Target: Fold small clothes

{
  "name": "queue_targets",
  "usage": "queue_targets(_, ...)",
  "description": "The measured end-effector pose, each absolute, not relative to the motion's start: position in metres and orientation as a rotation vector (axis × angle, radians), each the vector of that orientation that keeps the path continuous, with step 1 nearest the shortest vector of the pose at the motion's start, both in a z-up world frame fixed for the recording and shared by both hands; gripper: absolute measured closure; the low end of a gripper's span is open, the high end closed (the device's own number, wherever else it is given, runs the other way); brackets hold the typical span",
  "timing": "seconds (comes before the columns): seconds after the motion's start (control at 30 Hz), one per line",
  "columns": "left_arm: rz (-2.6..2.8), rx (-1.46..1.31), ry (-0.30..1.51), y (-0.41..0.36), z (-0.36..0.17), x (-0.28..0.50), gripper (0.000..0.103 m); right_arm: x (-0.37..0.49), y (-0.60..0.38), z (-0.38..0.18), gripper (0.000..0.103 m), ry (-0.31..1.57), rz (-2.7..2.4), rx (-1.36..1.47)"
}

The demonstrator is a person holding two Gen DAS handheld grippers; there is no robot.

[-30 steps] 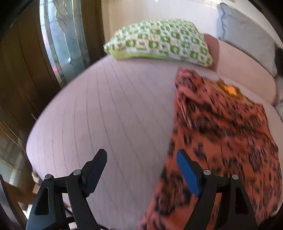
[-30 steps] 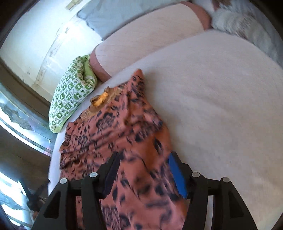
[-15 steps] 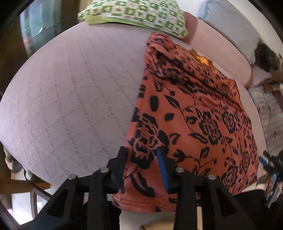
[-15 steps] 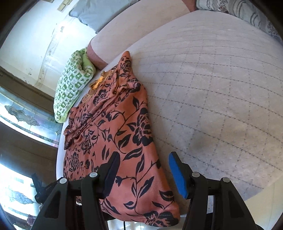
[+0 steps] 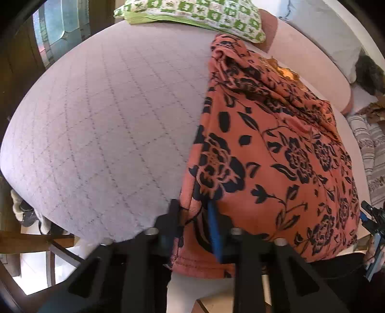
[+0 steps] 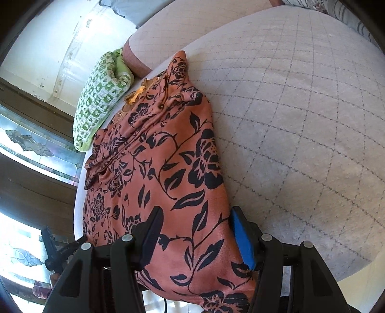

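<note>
An orange garment with a black flower print lies flat on a pale quilted bed, its hem hanging over the near edge. My left gripper is shut on the garment's near left hem corner. In the right wrist view the garment runs away from me, and my right gripper stands open astride its near right hem, the cloth between the fingers.
A green-and-white patterned pillow lies at the head of the bed, with a pink bolster beside it. The right half of the quilted bed is bare. The left gripper shows at the garment's far hem corner.
Both grippers have come down to the garment's near hem. The left gripper was open beside the cloth and has shut on the hem corner. The right gripper has stayed open.
</note>
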State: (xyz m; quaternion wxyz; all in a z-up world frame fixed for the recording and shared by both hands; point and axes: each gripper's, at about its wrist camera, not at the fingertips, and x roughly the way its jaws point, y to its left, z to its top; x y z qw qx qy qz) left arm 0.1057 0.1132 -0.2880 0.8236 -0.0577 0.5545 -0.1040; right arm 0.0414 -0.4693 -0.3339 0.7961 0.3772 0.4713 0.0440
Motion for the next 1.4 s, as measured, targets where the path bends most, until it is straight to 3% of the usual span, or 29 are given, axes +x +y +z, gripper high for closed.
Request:
queue_targets(0.17,-0.309,-0.175,1.167,0.109,-0.286,0.105,0.09,0.041,-0.468,-0.334,0.041,1.001,0.129,0.845)
queue_targets(0.23,-0.319,-0.203,1.161,0.109,-0.285,0.108,0.073,0.041,-0.466,-0.334,0.041,0.993,0.159,0.874)
queue_targets(0.27,-0.309,-0.218,1.162,0.11,-0.287,0.108,0.05,0.042,-0.464,-0.333,0.041,0.99,0.185,0.887)
queue_targets(0.3,-0.287,-0.232,1.155,0.115,-0.286,0.108,0.041,0.043,-0.461,-0.332,0.041,0.987,0.22,0.895)
queue_targets(0.37,-0.246,-0.245,1.134,0.118,-0.284,0.111,0.041,0.043,-0.457,-0.33,0.041,0.99,0.213,0.858)
queue_targets(0.47,-0.258,-0.222,1.125,0.115,-0.285,0.111,0.044,0.042,-0.461,-0.336,0.041,1.025,0.172,0.858)
queue_targets(0.57,-0.284,-0.147,1.132,0.101,-0.289,0.113,0.074,0.041,-0.461,-0.339,0.041,1.047,0.185,0.842)
queue_targets(0.67,-0.33,-0.138,1.138,0.095,-0.291,0.113,0.09,0.041,-0.448,-0.339,0.043,1.074,0.205,0.773)
queue_targets(0.73,-0.346,-0.154,1.144,0.094,-0.292,0.115,0.091,0.04,-0.437,-0.337,0.057,1.092,0.223,0.716)
queue_targets(0.77,-0.347,-0.163,1.146,0.094,-0.293,0.116,0.091,0.04,-0.431,-0.338,0.076,1.105,0.237,0.699)
queue_targets(0.8,-0.351,-0.177,1.155,0.096,-0.294,0.117,0.091,0.04,-0.425,-0.34,0.083,1.119,0.252,0.697)
queue_targets(0.83,-0.358,-0.192,1.167,0.097,-0.295,0.119,0.091,0.04,-0.421,-0.341,0.083,1.124,0.261,0.689)
queue_targets(0.93,-0.414,-0.24,1.192,0.102,-0.295,0.12,0.072,0.043,-0.416,-0.34,0.084,1.124,0.282,0.68)
queue_targets(1.03,-0.43,-0.156,1.191,0.09,-0.294,0.121,0.07,0.049,-0.422,-0.348,0.082,1.143,0.304,0.783)
queue_targets(1.07,-0.424,-0.12,1.186,0.087,-0.293,0.12,0.073,0.05,-0.423,-0.351,0.081,1.151,0.305,0.805)
queue_targets(1.1,-0.405,-0.088,1.179,0.084,-0.292,0.12,0.088,0.051,-0.424,-0.352,0.08,1.15,0.31,0.822)
queue_targets(1.13,-0.391,-0.072,1.173,0.085,-0.292,0.12,0.092,0.052,-0.424,-0.351,0.08,1.142,0.313,0.823)
queue_targets(1.4,-0.465,-0.141,1.148,0.083,-0.282,0.127,0.095,0.051,-0.418,-0.314,0.092,0.97,0.388,0.805)
